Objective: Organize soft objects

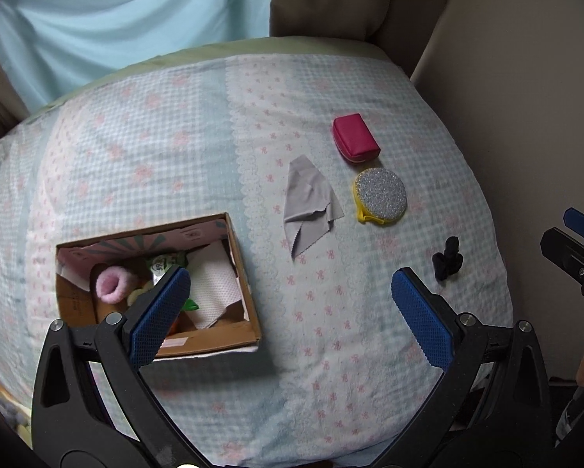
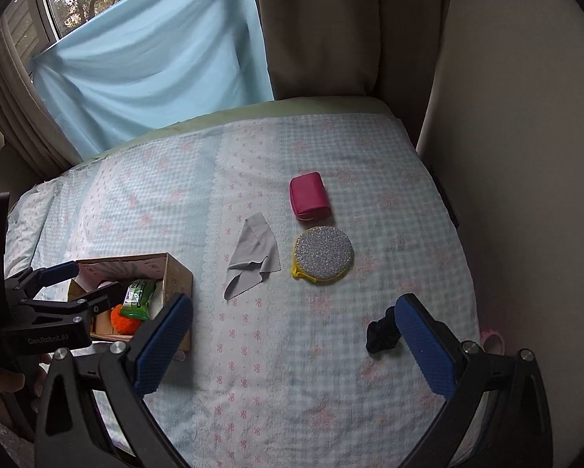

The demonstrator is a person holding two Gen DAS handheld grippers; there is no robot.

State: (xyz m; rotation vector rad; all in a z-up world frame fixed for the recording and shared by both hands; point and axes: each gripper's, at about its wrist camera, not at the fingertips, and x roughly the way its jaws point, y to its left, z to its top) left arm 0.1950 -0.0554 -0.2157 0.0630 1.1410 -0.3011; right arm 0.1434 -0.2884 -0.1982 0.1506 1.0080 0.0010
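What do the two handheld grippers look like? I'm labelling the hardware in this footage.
Both match: the left gripper and right gripper have matte black, triangular cut-out arms with silver bolts, and fingers faced with textured blue pads. The right wrist view shows pale "GenRobot.AI" lettering on the left gripper's body. No cables visible.

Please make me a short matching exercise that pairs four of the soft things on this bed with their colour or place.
Things:
1. pouch
2. cloth
3. scrunchie
4. wet-wipe pack

Descriptions:
A. black, lying beside the right claw's right finger
B. green, inside the cardboard box
C. magenta, farthest from the camera
D. grey, crumpled between the box and the glittery round sponge

Pairs: 1-C, 2-D, 3-A, 4-B
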